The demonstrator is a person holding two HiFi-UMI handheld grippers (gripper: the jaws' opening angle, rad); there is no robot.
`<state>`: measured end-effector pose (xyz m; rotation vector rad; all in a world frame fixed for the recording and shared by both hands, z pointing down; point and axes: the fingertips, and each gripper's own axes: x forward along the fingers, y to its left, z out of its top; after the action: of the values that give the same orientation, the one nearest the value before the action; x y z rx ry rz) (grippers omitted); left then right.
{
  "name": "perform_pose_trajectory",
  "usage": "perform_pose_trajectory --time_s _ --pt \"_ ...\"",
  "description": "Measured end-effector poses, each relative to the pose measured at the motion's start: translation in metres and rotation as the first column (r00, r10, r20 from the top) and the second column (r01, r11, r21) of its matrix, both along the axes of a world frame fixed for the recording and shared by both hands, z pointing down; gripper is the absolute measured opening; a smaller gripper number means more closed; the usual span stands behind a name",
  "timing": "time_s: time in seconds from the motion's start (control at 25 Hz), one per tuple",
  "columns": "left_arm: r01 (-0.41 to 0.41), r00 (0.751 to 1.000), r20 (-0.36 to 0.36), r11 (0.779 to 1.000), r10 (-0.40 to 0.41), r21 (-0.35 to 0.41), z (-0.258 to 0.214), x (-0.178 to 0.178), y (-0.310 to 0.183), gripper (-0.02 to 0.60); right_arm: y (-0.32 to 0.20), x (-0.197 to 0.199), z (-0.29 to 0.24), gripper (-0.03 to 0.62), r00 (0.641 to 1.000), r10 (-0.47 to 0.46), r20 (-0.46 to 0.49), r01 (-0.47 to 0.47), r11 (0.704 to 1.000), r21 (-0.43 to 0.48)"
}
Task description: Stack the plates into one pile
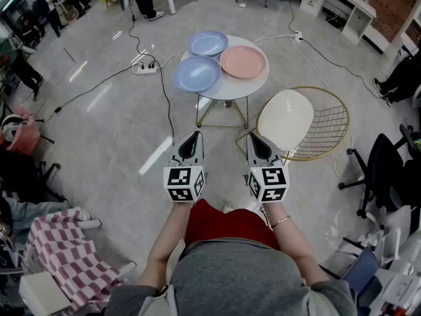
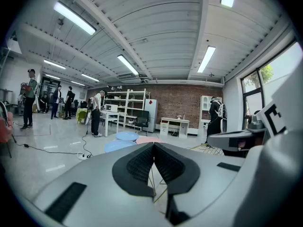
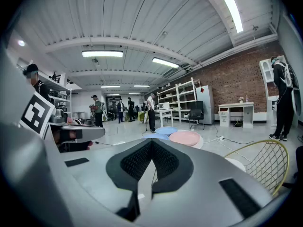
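- Head view: nearest is the person's grey-clad torso. Just ahead, the left claw and right claw hang side by side over the floor, well short of the round white counter. On it lie a near pale blue round plate, a far pale blue round plate and a pink round plate, unstacked.
- Left gripper view: the left claw is closed and empty, with the plates ahead.
- Right gripper view: the right claw is likewise closed on nothing.
- Stacking looks unstarted. The next move calls for stepping closer, opening a claw and taking a plate's rim.

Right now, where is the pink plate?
In the head view, the pink plate lies on the round white table's right side, the far blue plate and near blue plate to its left.
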<state>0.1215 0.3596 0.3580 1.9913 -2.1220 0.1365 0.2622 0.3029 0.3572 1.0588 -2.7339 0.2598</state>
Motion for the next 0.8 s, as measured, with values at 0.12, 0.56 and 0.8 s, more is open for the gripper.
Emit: perform_pose_trajectory --time_s 0.12,0.56,0.8 --pt "0.004 1.000 0.002 1.000 -0.004 -0.004 0.001 0.001 -0.005 0.017 -0.006 0.000 -0.002 0.029 1.000 0.000 0.007 0.000 1.000 0.007" --pt "0.029 1.000 -0.002 1.000 -0.029 0.006 -0.005 -0.001 -0.004 0.017 -0.009 0.011 -0.002 0.031 0.999 -0.009 0.039 0.009 1.000 -0.017" --pt "0.025 1.000 0.012 1.000 -0.025 -0.004 -0.004 -0.011 -0.008 0.017 -0.017 0.016 -0.003 0.031 0.999 0.026 0.041 -0.026 0.999 -0.020"
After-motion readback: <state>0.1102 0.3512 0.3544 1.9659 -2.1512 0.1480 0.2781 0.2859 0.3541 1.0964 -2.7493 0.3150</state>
